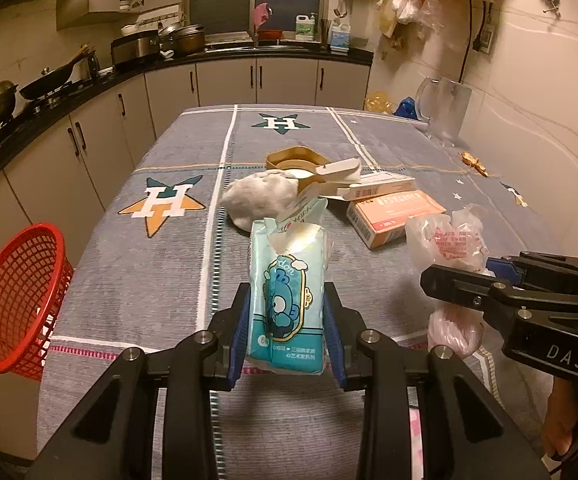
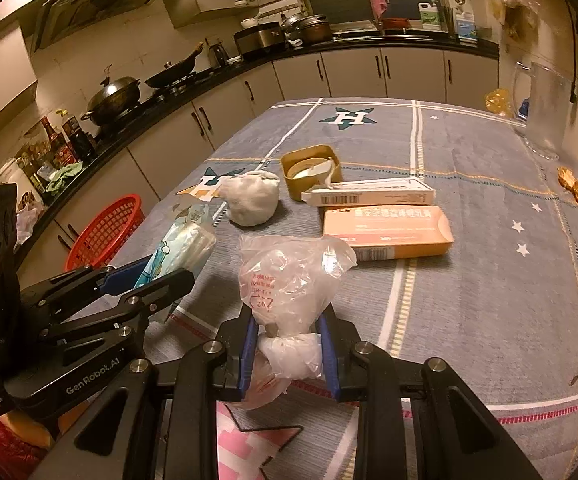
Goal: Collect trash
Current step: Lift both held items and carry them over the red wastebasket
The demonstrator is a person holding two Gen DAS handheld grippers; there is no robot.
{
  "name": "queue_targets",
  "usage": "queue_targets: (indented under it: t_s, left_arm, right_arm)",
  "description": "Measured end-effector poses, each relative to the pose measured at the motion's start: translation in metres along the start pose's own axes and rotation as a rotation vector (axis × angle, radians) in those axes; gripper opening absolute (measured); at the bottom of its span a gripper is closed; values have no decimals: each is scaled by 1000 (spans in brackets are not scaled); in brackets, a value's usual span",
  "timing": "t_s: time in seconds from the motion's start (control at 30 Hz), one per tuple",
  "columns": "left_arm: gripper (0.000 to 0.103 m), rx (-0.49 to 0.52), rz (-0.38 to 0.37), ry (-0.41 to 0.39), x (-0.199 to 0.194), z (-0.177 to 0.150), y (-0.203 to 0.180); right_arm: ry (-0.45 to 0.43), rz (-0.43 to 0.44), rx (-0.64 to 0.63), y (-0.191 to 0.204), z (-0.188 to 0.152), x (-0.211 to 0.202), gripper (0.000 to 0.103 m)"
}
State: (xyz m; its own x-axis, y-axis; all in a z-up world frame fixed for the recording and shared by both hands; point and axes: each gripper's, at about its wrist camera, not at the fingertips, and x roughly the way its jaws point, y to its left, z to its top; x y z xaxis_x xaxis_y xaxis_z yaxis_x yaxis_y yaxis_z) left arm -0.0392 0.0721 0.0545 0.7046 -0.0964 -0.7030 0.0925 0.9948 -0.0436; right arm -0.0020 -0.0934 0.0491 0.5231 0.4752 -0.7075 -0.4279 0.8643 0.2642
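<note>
My left gripper [image 1: 287, 320] is shut on a light blue tissue pack [image 1: 289, 292] with a cartoon print, held upright above the table; the pack also shows in the right wrist view [image 2: 181, 244]. My right gripper [image 2: 289, 356] is shut on a crumpled clear plastic bag [image 2: 289, 280], also seen in the left wrist view [image 1: 449, 244]. A red mesh basket [image 1: 17, 300] hangs off the table's left edge, left of both grippers. On the cloth lie a white crumpled wad [image 2: 251, 198], an orange box [image 2: 389, 232], a white box [image 2: 373, 194] and a tan tape holder [image 2: 309, 170].
The table has a grey cloth [image 1: 149, 272] with star prints. A clear jug [image 2: 545, 108] stands at the far right by the wall. Small brown scraps [image 2: 573, 188] lie at the right. Kitchen counters [image 1: 49, 100] with pots run along the left and back.
</note>
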Motion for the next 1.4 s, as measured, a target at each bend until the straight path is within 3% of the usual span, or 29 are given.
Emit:
queue_targets:
  t_s: [0.67,1.17,1.4]
  left_arm:
    - [33,-103,54,-29,-14,-1,62]
    - [33,-260,147,-73,-39,-4,149]
    - [34,-329,207,-81,-48,-9,196]
  right_arm:
    - [37,46,-85,48,25,26,30]
    - [60,99,-184,103,57,56,30]
    - [77,163,-226,143,75,75,30]
